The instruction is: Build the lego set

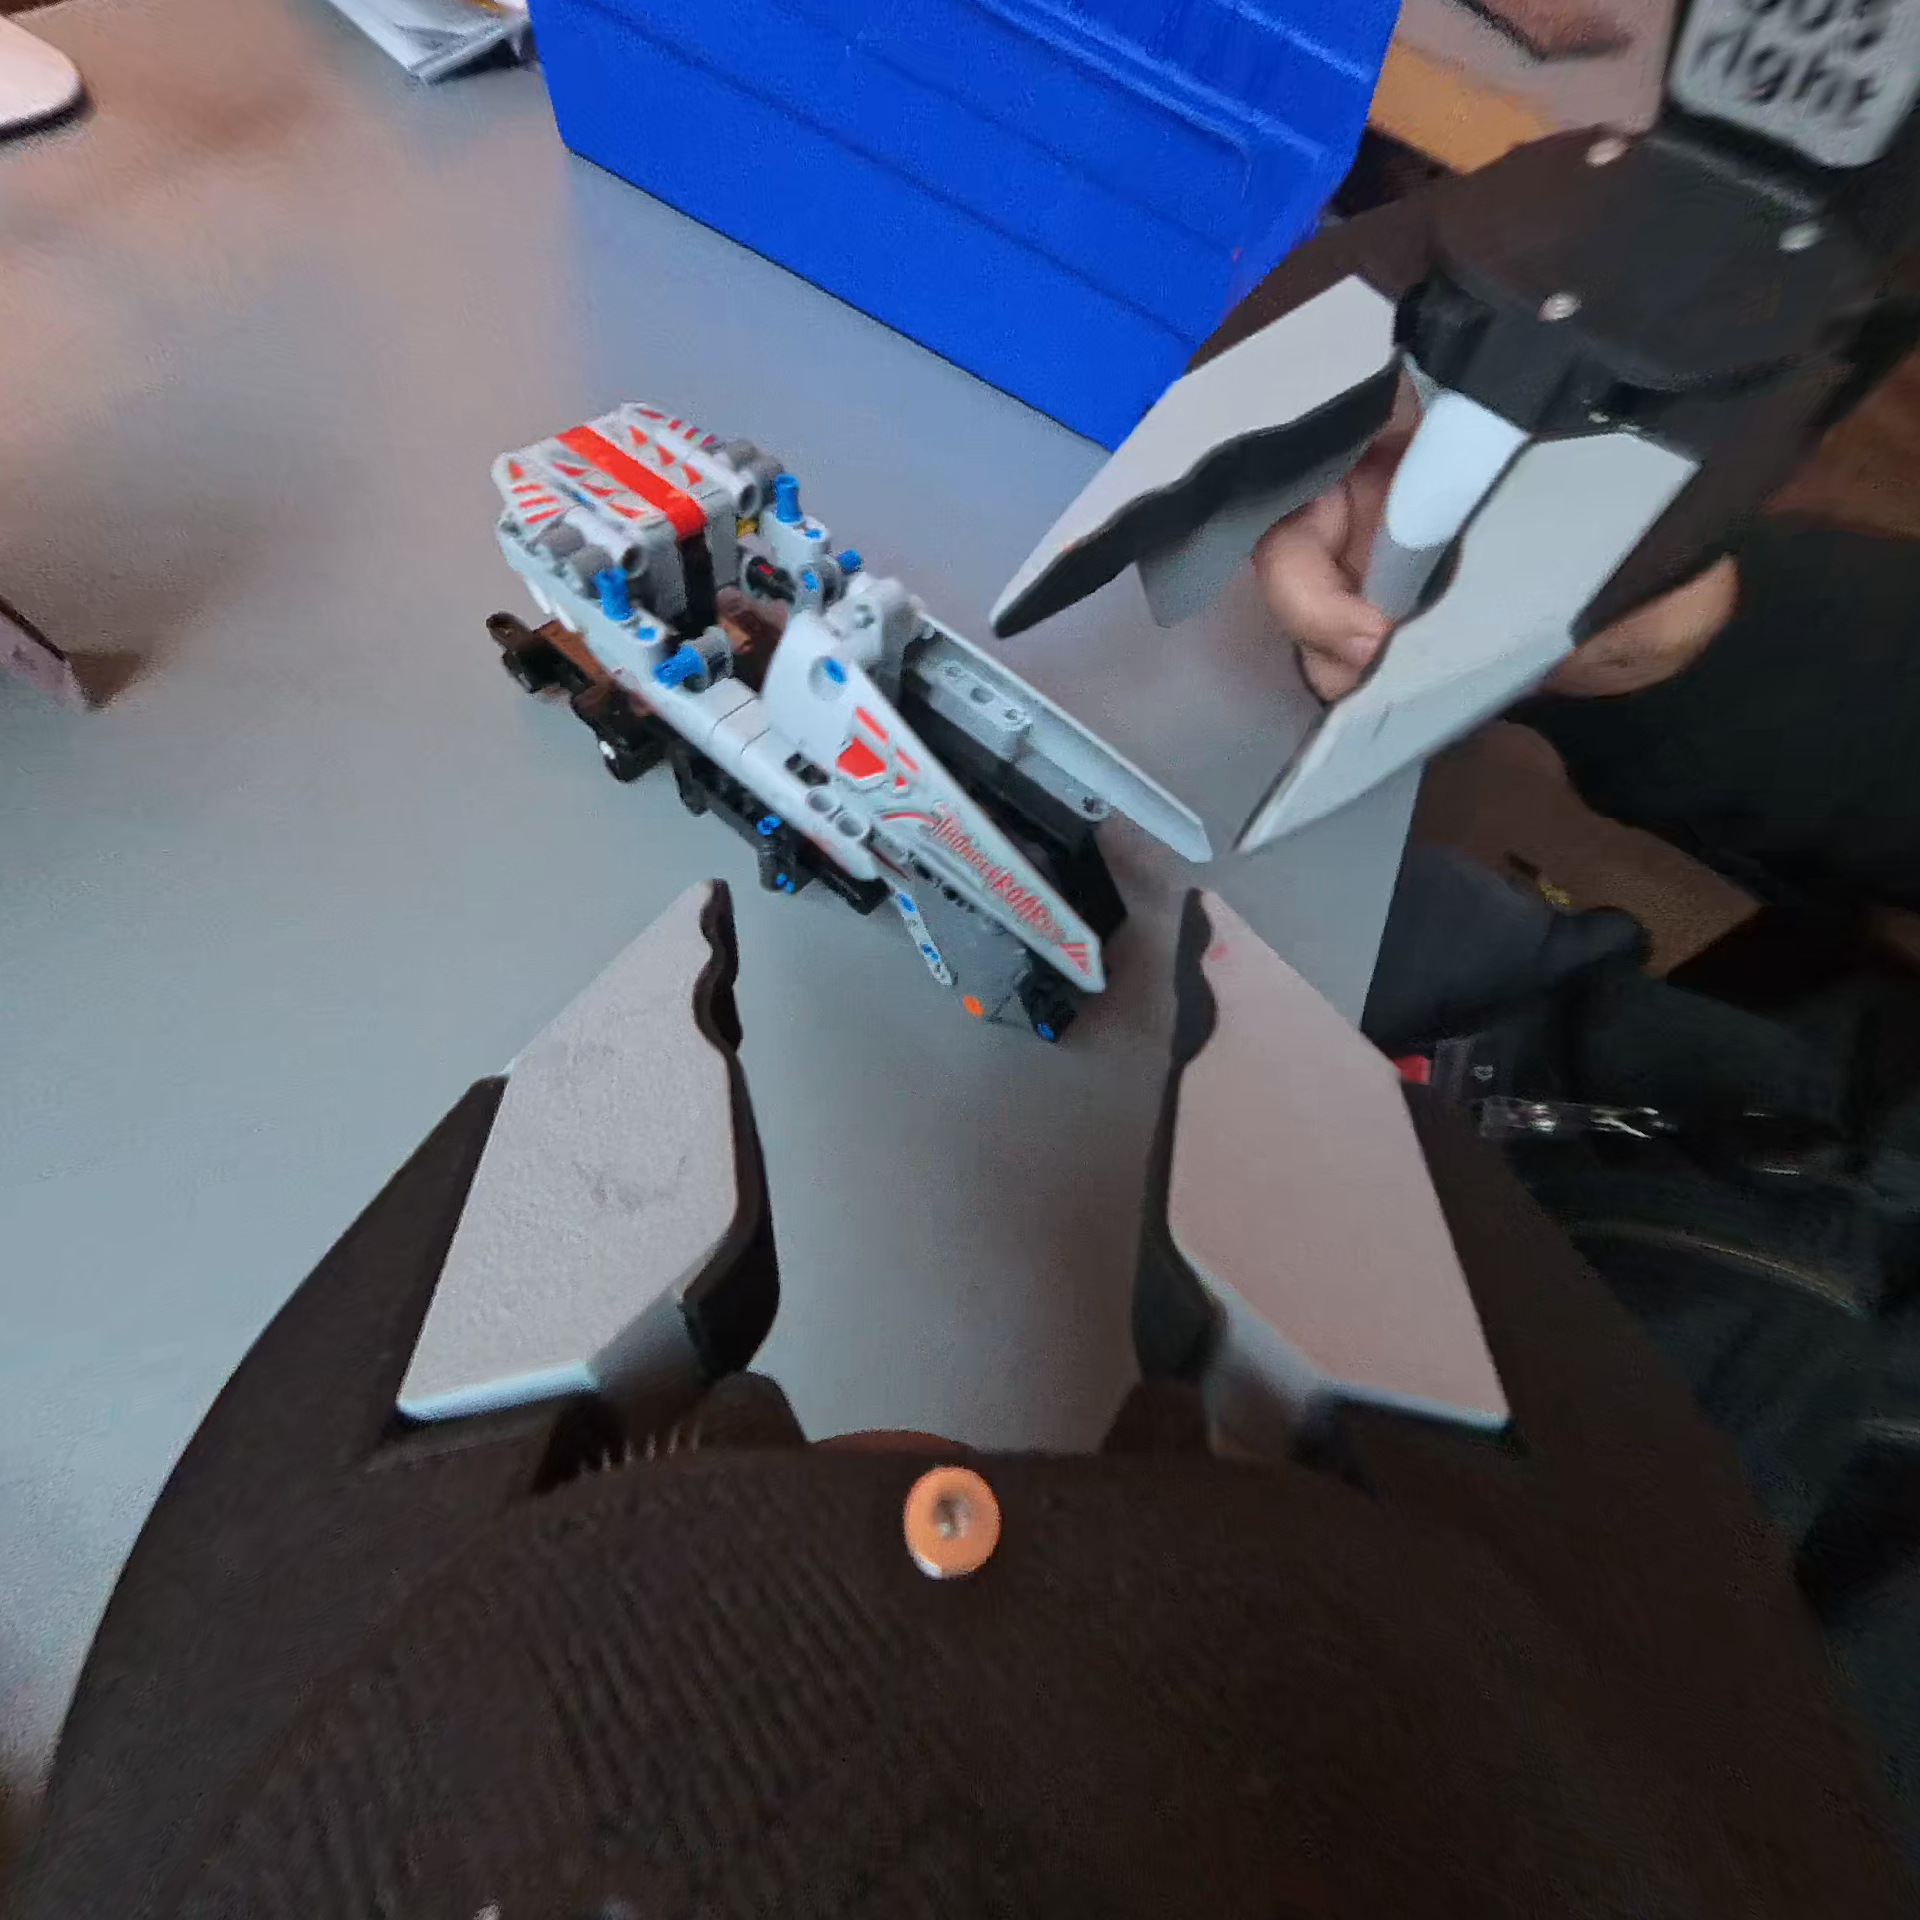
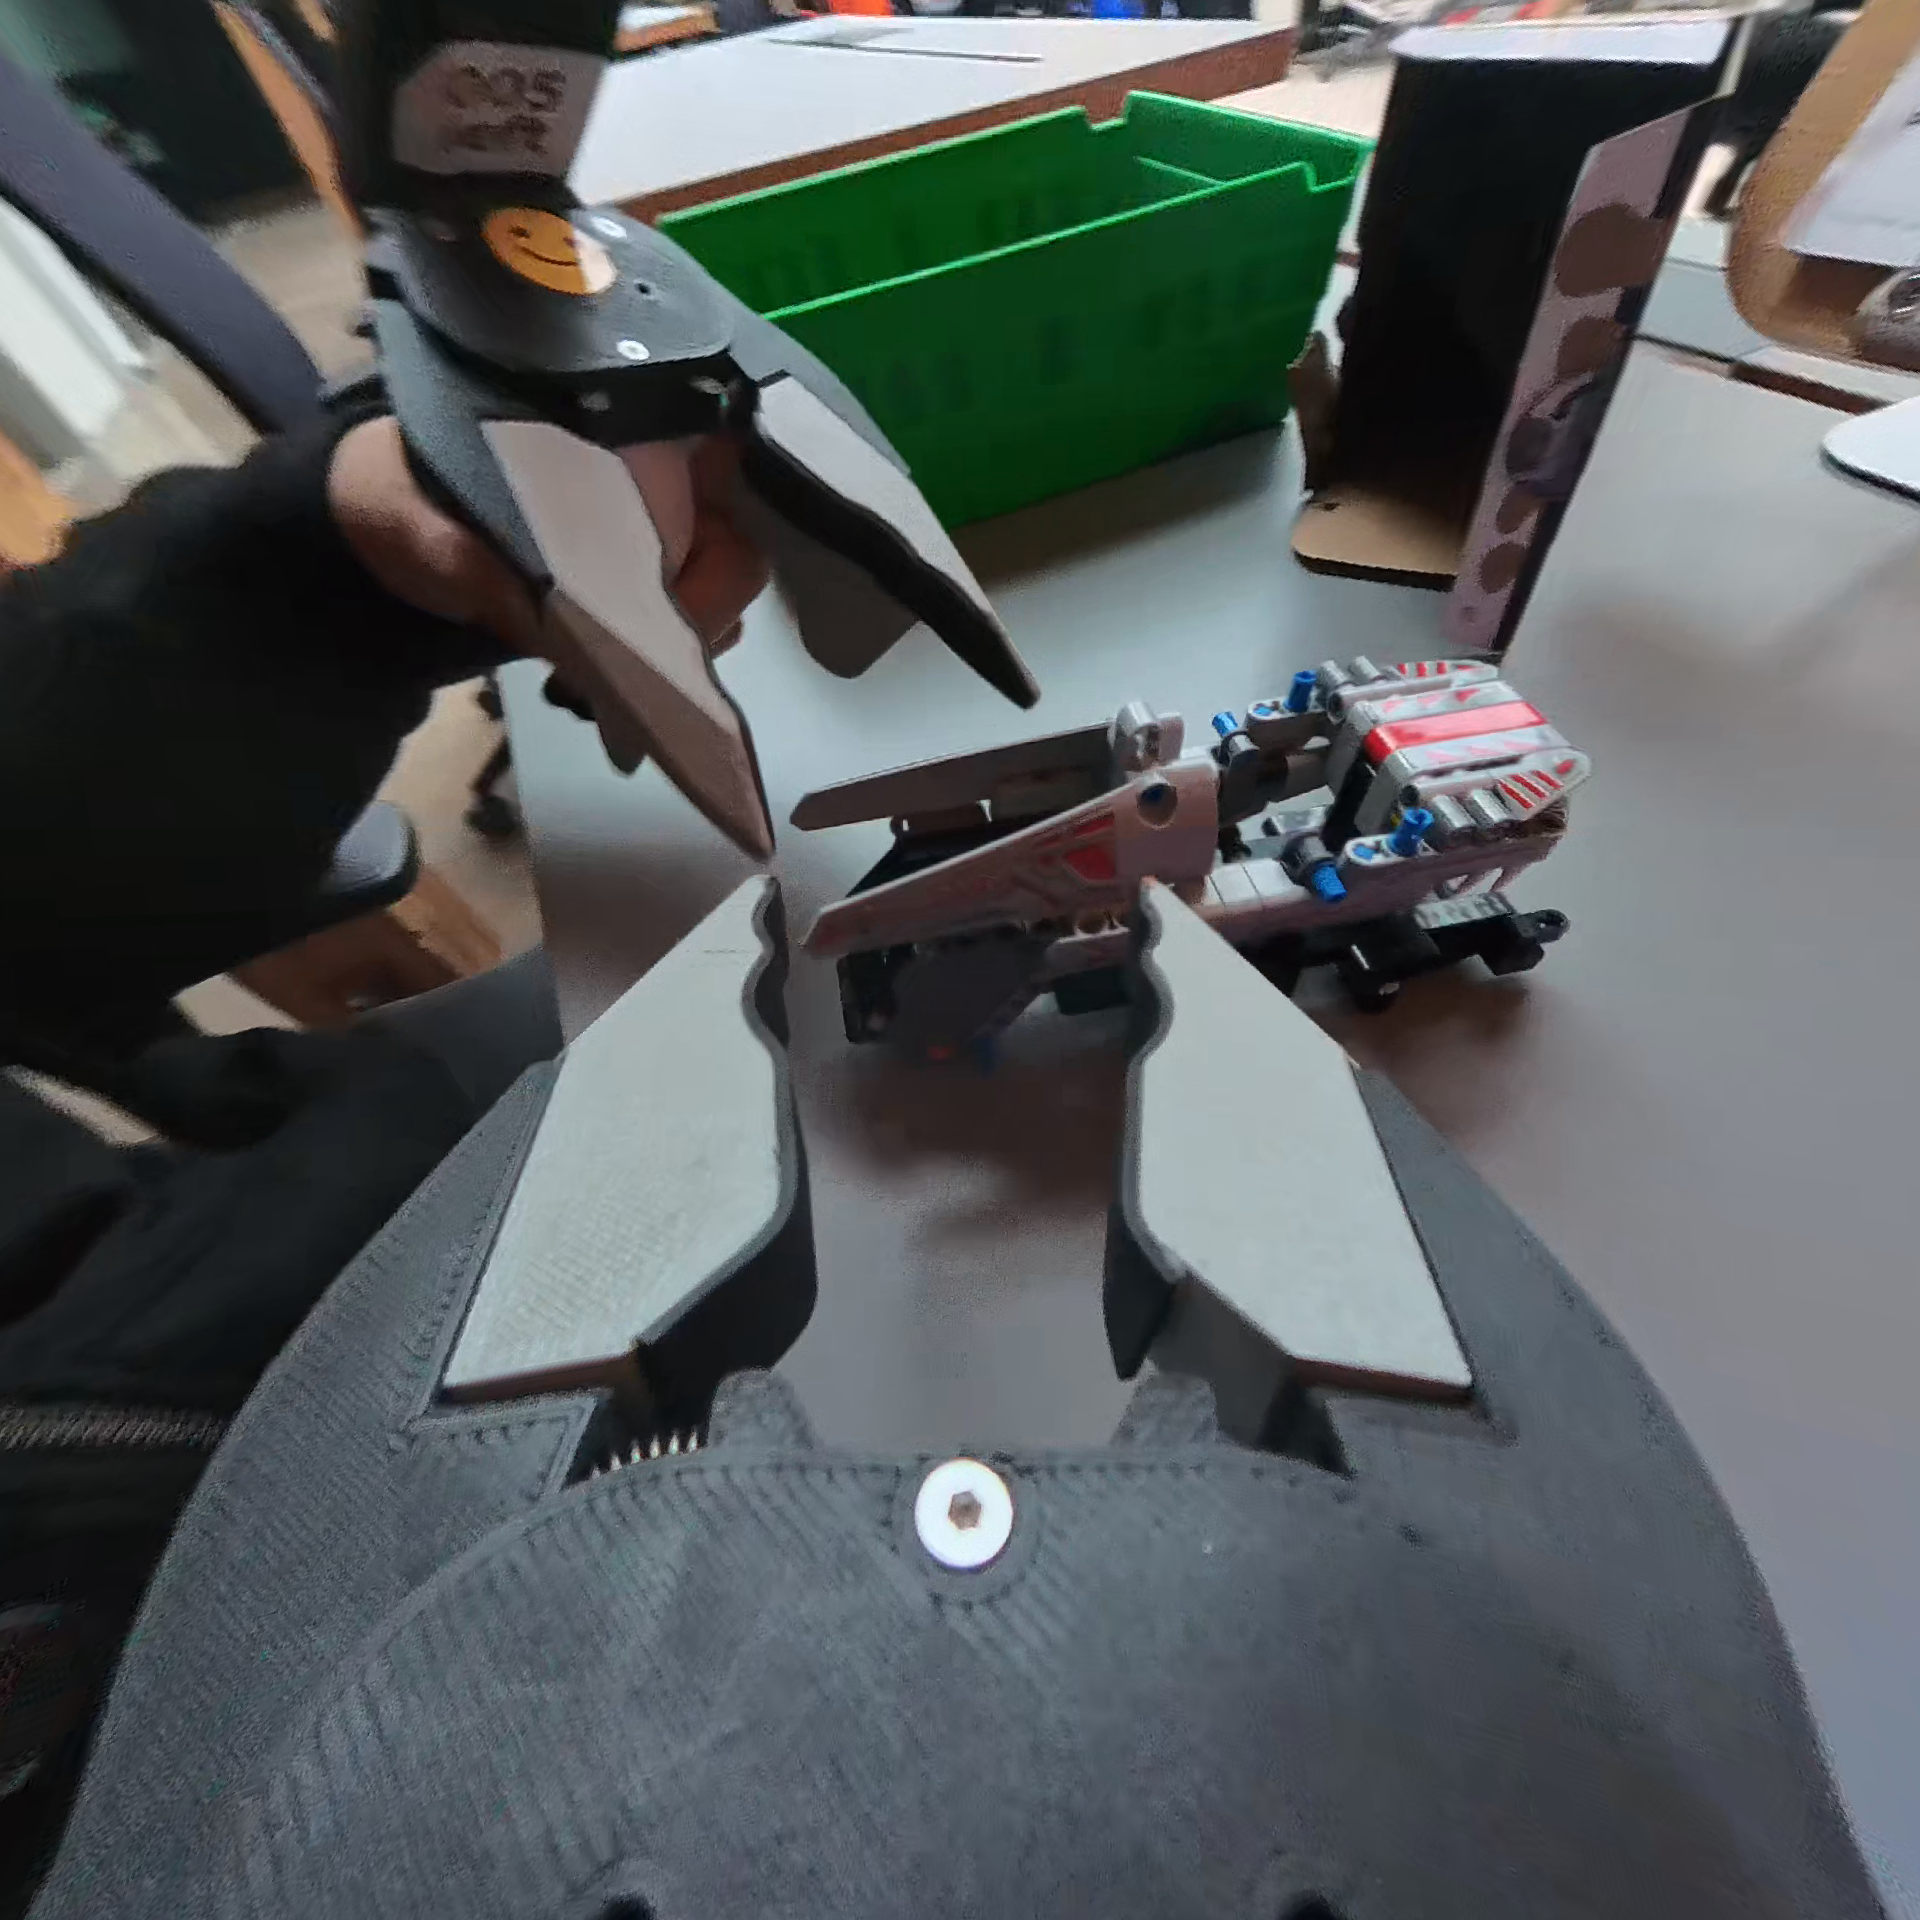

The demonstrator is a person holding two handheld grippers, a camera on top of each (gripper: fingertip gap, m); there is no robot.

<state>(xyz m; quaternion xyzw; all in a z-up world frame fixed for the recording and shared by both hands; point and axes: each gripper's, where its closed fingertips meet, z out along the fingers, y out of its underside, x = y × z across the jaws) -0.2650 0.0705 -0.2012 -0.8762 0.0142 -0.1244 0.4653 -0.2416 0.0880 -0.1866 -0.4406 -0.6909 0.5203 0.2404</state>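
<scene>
Ribbed black printed plastic forms the body nearest us, carrying our left gripper (image 1: 961,904), whose flat grey, wavy-edged fingers (image 1: 623,1143) stand spread with nothing between them. Just past their tips the lego model (image 1: 790,707) lies on the smooth grey table (image 1: 260,935): a long, pointed build of pale grey panels with red striping, blue pins and a black underframe. Our right gripper (image 2: 961,914) has the same matte ribbed shell and grey fingers (image 2: 1278,1174), likewise spread and empty; one fingertip overlaps the model's side in the right wrist view, though we cannot tell whether it touches. Beyond the model, a blue bin (image 1: 987,177) stands behind it in the left wrist view. A green bin (image 2: 1039,312) and an upright cardboard box (image 2: 1507,312) stand behind it in the right wrist view.
</scene>
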